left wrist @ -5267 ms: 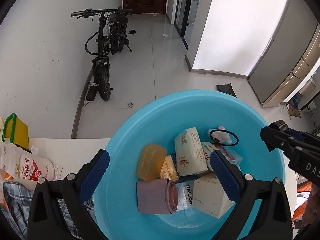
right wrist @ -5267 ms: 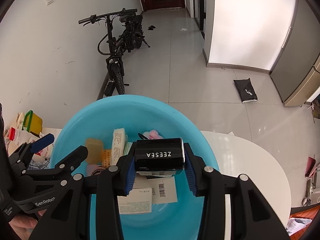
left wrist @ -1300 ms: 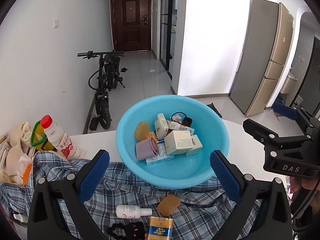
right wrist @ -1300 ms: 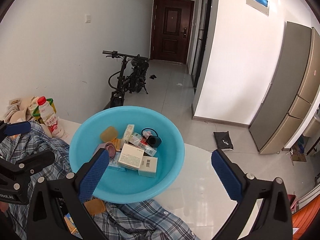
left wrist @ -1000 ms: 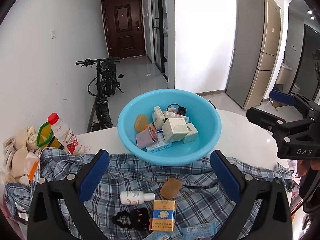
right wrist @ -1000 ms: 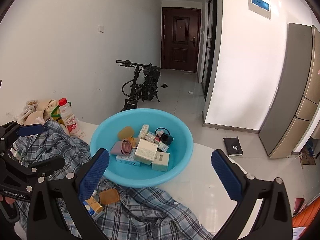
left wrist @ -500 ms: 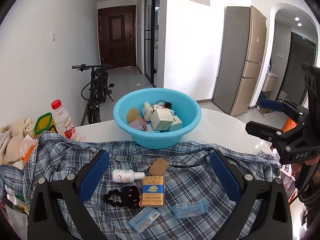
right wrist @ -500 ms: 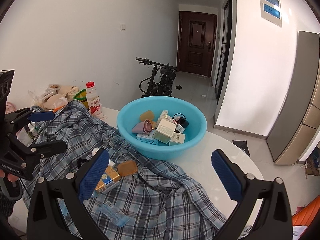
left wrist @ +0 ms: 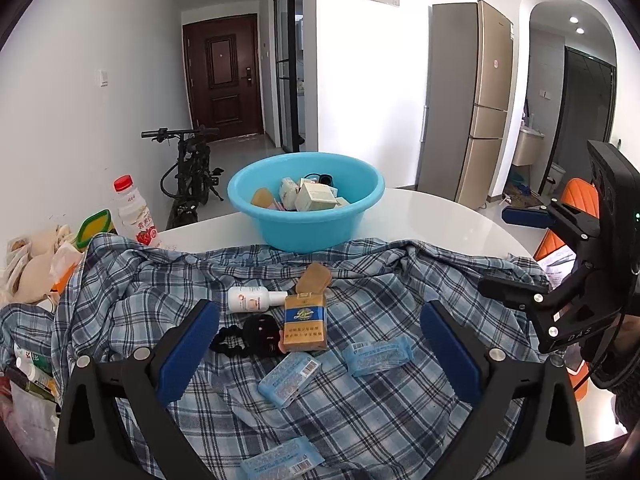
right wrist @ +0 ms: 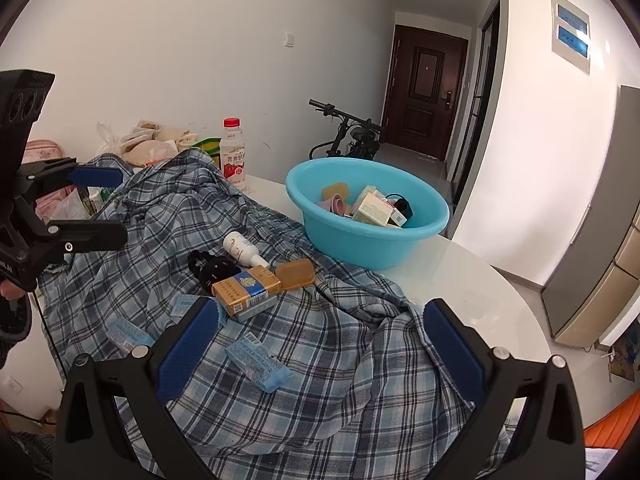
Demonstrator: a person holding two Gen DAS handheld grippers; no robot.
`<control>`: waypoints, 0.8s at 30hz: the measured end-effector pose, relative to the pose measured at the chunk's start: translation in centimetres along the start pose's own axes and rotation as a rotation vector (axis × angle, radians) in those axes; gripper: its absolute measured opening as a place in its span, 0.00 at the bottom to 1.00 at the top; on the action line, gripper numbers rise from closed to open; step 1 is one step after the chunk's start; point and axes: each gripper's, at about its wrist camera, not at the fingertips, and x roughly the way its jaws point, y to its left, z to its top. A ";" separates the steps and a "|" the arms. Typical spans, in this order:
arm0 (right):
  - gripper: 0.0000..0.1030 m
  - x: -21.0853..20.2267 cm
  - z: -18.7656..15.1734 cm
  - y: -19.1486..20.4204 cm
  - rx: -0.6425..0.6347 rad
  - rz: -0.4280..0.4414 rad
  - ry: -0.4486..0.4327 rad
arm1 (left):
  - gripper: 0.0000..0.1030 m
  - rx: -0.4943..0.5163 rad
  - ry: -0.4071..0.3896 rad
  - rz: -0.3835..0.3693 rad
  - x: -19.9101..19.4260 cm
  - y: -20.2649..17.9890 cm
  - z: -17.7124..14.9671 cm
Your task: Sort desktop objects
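Plastic, cloth and card on a shiny tabletop.
Glossy blue plastic basin [left wrist: 306,224] sits on a smooth, reflective white table [left wrist: 432,216]; soft woven plaid shirt [left wrist: 360,400] lies rumpled, carrying a glossy card packet [left wrist: 304,326] and crinkly plastic-wrapped tissue packs [left wrist: 289,372].

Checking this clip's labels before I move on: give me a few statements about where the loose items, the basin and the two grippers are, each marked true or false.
1. The blue basin holds several small boxes. True.
2. The left gripper is shut on the gold and blue carton. False: its jaws are wide open and the carton lies on the plaid shirt.
3. The white bottle lies on its side on the shirt. True.
4. The red-capped drink bottle is inside the basin. False: it stands on the table outside it, beside the shirt.
5. The right gripper is open and holds nothing. True.
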 end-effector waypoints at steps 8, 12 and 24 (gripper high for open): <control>0.99 -1.3 -2.6 1.2 0.026 -0.087 -0.111 | 0.99 -0.068 -0.027 -0.006 0.8 -0.6 -3.7; 0.99 -1.3 -4.0 1.5 0.049 -0.125 -0.129 | 0.99 -0.109 -0.039 0.009 1.9 -0.4 -5.0; 0.99 -0.4 -7.7 2.4 0.113 -0.076 -0.229 | 0.99 -0.134 -0.120 0.101 3.9 -2.0 -8.7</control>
